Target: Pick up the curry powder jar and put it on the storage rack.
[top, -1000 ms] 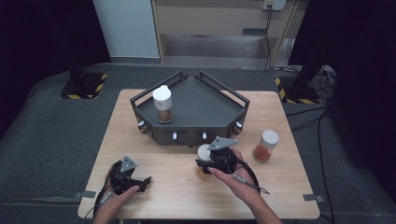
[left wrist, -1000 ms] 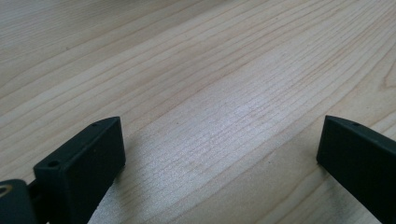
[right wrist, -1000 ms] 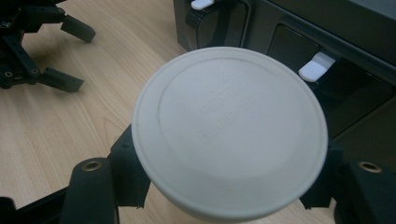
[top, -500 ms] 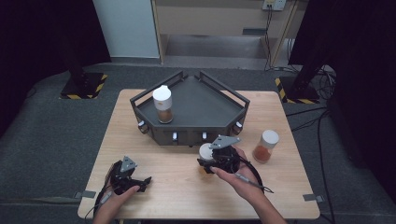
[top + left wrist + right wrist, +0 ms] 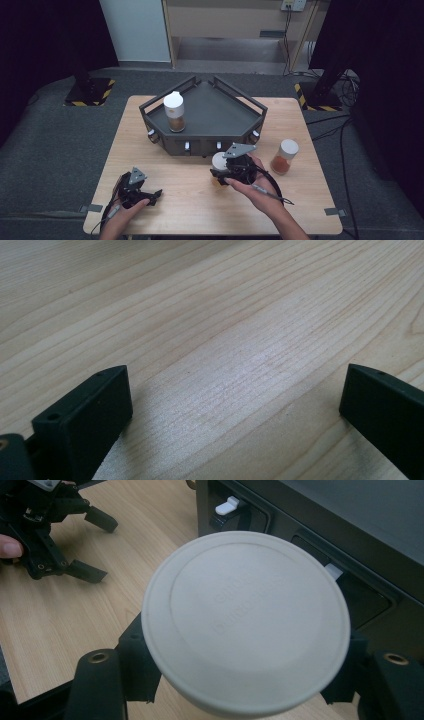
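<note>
Right hand-held gripper (image 5: 223, 174) pinches a white-lidded spice jar (image 5: 219, 162) at the front-centre of the wooden surface (image 5: 185, 210), just in front of a dark, angular tray (image 5: 220, 112). Seen along the right gripper's own jaws, the jar's round white lid (image 5: 245, 617) sits between the two black jaws, which press against the jar from both sides below the lid; faint embossed lettering on the lid is too soft to read. Behind it runs the tray's dark front wall with small white clips (image 5: 227, 505).

Left hand-held gripper (image 5: 142, 194) rests at the front-left of the surface, held by a hand (image 5: 120, 220) entering from the bottom edge — its jaws spread wide with bare wood grain between them, nothing in their grasp. A cable trails from it toward the near edge.

Two more jars stand apart: one with a white cap and brown contents (image 5: 174, 111) upright inside the tray near its left wall, another (image 5: 283, 156) upright on the surface to the right of the held jar — near the tray's right corner.
</note>
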Demonstrator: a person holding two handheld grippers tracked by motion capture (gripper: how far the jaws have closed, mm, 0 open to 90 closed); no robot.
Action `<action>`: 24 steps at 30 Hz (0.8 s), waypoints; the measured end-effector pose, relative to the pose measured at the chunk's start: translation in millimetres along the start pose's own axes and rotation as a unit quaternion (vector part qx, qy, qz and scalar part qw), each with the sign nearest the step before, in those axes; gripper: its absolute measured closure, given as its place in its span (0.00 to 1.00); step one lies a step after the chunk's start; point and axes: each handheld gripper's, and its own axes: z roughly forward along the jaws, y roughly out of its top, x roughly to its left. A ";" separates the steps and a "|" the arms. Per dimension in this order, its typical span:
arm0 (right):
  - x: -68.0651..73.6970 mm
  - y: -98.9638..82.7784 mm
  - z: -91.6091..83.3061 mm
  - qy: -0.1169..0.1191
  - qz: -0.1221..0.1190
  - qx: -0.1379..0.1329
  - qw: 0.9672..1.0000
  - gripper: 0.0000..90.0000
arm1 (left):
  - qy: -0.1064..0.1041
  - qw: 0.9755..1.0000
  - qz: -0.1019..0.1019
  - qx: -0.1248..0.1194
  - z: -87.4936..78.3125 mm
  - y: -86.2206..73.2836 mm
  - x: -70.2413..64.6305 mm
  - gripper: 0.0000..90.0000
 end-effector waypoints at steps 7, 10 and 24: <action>-0.8 3.8 -2.4 0.001 0.001 -0.002 1.000 0.37 | 0.000 1.000 0.000 0.000 0.0 0.0 0.0 0.00; -1.1 5.4 -3.8 0.003 0.001 -0.002 1.000 0.38 | 0.000 1.000 0.000 0.000 0.0 0.0 0.0 0.00; -2.3 15.5 -10.7 0.006 -0.001 -0.003 1.000 0.38 | 0.000 1.000 0.000 0.000 0.1 0.0 0.0 0.00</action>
